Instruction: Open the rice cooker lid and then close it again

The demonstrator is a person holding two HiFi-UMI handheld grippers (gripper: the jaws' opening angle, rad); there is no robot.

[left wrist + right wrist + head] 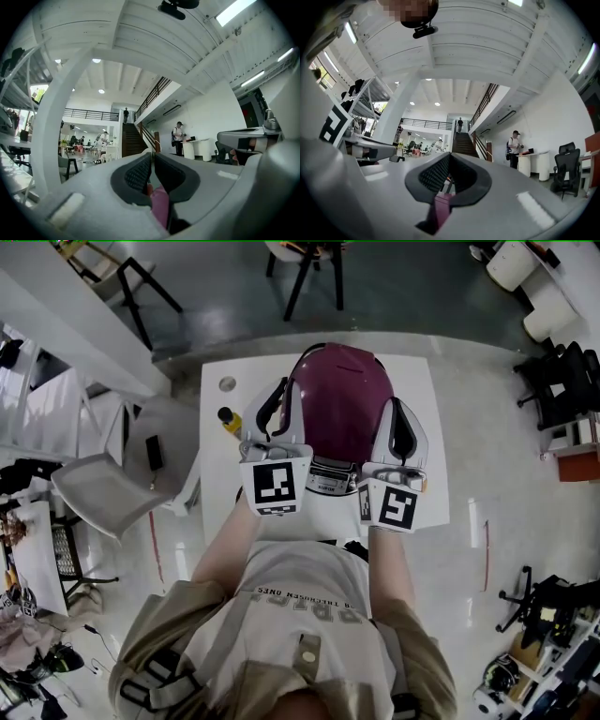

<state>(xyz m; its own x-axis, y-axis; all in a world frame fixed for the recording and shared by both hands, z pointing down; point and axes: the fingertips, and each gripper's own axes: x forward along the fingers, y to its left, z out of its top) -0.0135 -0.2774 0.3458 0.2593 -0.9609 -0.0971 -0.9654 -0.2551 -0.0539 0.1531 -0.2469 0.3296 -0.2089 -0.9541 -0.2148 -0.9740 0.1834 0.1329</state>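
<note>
I see the maroon cooker [339, 399] in the middle of the white surface [424, 442]. My left claw [151, 158] lies along its left side and my right claw [449, 161] along its right. Both are pinched shut, with a maroon sliver showing below the pads.

I have my left claw [152, 159] and right claw [450, 159] side by side ahead of my chest, left forearm [228, 549] and right forearm [390, 563] outstretched, both claws pointing roughly level with jaws closed together.
</note>
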